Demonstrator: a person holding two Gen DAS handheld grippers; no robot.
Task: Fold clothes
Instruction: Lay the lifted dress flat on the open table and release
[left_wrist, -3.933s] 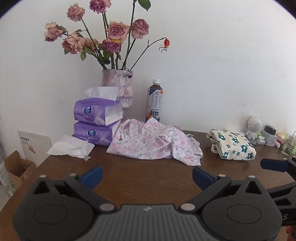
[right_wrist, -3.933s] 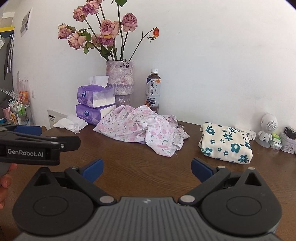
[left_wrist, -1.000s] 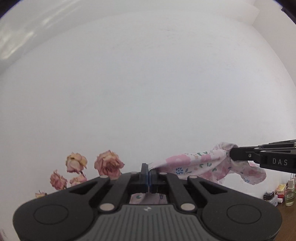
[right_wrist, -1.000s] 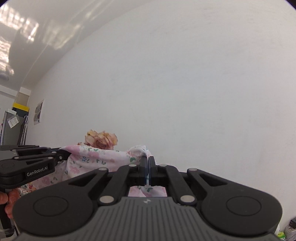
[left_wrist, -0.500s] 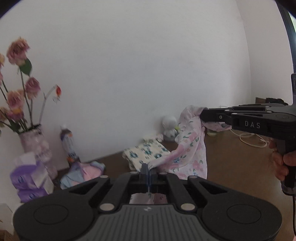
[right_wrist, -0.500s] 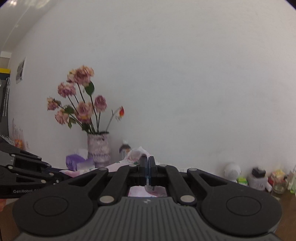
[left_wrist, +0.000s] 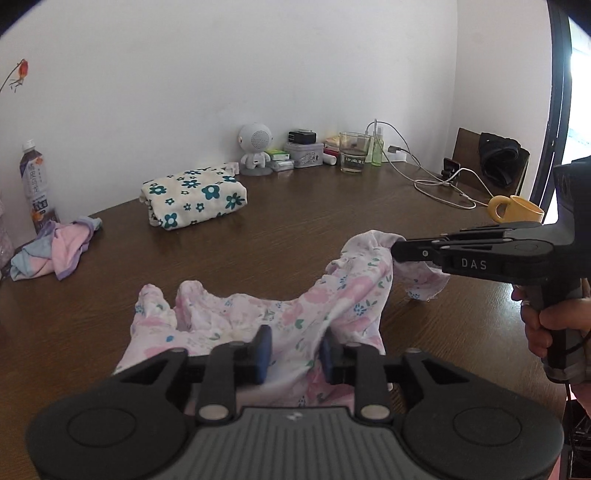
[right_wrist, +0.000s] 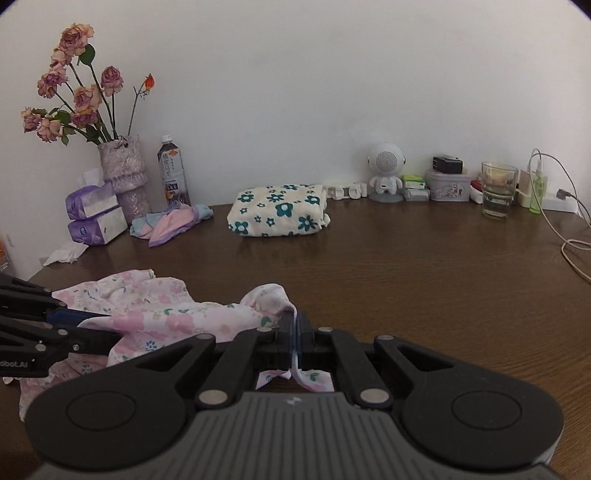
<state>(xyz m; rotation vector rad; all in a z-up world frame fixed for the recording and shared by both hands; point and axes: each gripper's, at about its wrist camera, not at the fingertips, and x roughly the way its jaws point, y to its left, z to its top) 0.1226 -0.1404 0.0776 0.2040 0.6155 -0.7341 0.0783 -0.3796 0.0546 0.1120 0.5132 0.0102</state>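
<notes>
Tabletop (left_wrist: 303, 236) garment (left_wrist: 295, 314), left fingers (left_wrist: 263, 349) newly parted

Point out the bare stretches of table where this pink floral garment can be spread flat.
The widest bare wood runs between the pink floral garment and the folded blue-flowered cloth, continuing right to the white cable. The back edge is crowded: vase, bottle, crumpled pastel garment, glass.

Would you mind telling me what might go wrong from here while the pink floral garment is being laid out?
1. The left tool is open with the pink floral garment loose between its fingers, while the right tool is clamped on an edge; pulling right may drag the cloth into a bunch.
2. The yellow mug stands close behind the right tool; a wide swing might knock it.
</notes>
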